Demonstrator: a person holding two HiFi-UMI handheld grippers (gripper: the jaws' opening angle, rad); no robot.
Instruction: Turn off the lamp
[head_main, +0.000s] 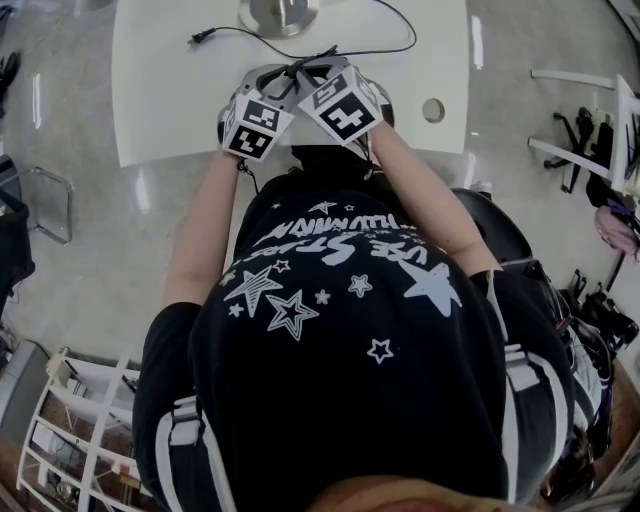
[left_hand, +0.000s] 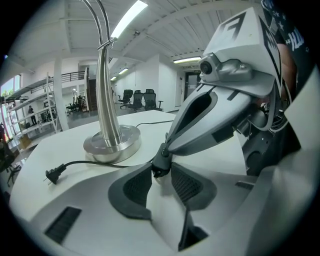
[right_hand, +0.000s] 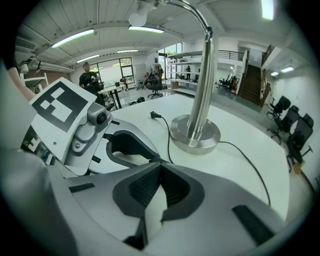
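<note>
The lamp's round metal base (head_main: 280, 12) (left_hand: 111, 142) (right_hand: 195, 134) stands at the far side of the white table (head_main: 170, 100). Its black cord runs to a small black cord switch (left_hand: 158, 164) near the table's front edge. My left gripper (head_main: 280, 80) (left_hand: 161, 175) is shut on that switch, one pad on each side. My right gripper (head_main: 315, 72) (right_hand: 159, 166) comes in from the right with its tips together, touching the top of the switch. The cord's plug (head_main: 197, 38) (left_hand: 52, 175) (right_hand: 155, 115) lies loose on the table.
The table has a round hole (head_main: 433, 110) at its right. A white wire rack (head_main: 70, 440) stands on the floor at the lower left, and dark gear (head_main: 590, 130) lies at the right. A person (right_hand: 90, 77) stands far off.
</note>
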